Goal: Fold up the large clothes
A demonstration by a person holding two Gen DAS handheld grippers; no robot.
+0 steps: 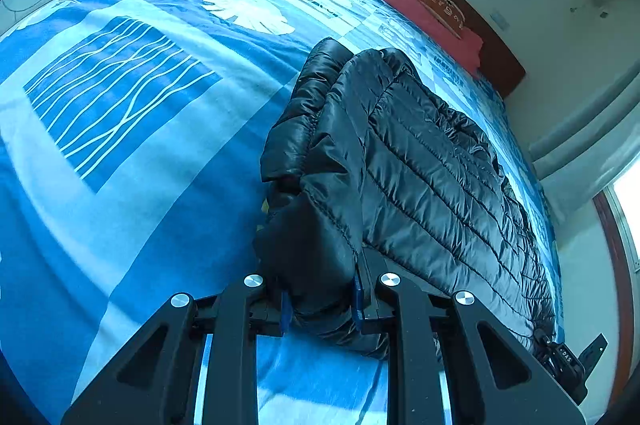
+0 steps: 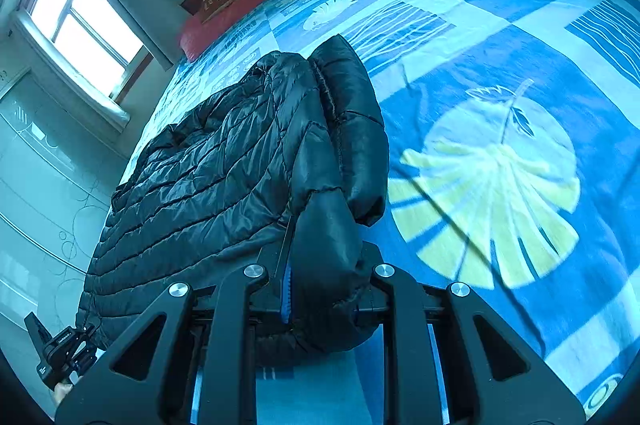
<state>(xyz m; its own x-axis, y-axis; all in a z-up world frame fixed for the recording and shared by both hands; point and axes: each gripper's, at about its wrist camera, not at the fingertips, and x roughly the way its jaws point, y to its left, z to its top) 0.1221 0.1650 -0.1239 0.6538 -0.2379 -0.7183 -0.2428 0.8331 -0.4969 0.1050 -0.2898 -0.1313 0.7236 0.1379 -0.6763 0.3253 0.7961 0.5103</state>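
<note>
Left wrist view: left gripper (image 1: 320,301) clamped on one corner of black quilted puffer jacket (image 1: 420,161). Right gripper (image 2: 326,295) pinches opposite corner. Jacket lies on blue patterned bedspread (image 1: 132,153); likely held by edge corners for fold-over.

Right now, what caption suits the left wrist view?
Left gripper clamps a black puffer jacket over a blue patterned bedspread.
</note>
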